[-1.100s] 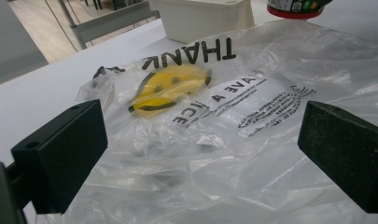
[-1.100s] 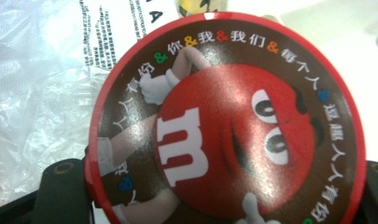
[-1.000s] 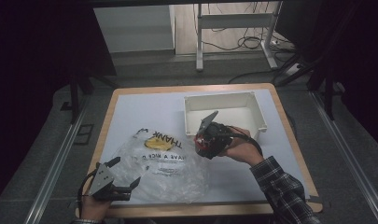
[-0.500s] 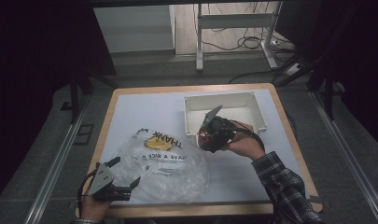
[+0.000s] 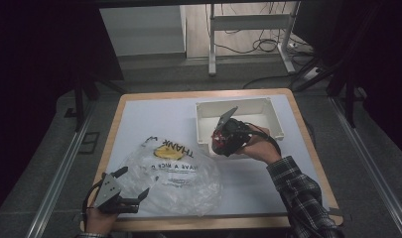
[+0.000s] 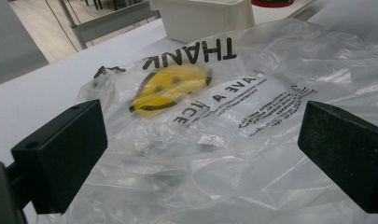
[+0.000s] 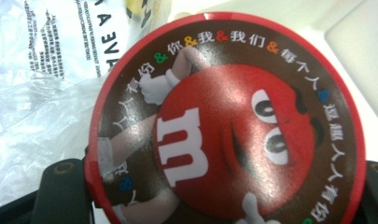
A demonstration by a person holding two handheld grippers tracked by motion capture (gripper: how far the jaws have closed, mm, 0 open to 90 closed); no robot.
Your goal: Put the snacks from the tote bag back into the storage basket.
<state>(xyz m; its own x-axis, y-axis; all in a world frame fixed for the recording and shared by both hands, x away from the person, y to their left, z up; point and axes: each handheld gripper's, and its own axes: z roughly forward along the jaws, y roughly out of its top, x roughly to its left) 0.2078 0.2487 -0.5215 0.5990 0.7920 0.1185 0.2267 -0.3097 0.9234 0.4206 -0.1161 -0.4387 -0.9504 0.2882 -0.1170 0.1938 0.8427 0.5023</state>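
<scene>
Near the front edge of the table, on the left, the left gripper [image 5: 130, 192] rests with its jaws wide apart and nothing between them. It sits at the near left corner of a clear plastic bag [image 5: 176, 179] with a yellow smiley face and black words on it. The bag lies flat and crumpled on the white table [image 5: 149, 119].

A little farther back, on the right, the right gripper [image 5: 219, 144] is clamped on a round candy tin [image 7: 224, 126]. The tin has a red rim and a red cartoon candy face on its lid. The gripper holds the tin at the near wall of the white bin [image 5: 270, 106], just past the far right edge of the bag. I think the tin is in the air and not yet set down, but it is hard to be sure from above.

So the tin looks to be out of the bag and almost at the bin. What seems left is to lower it inside and let go.
</scene>
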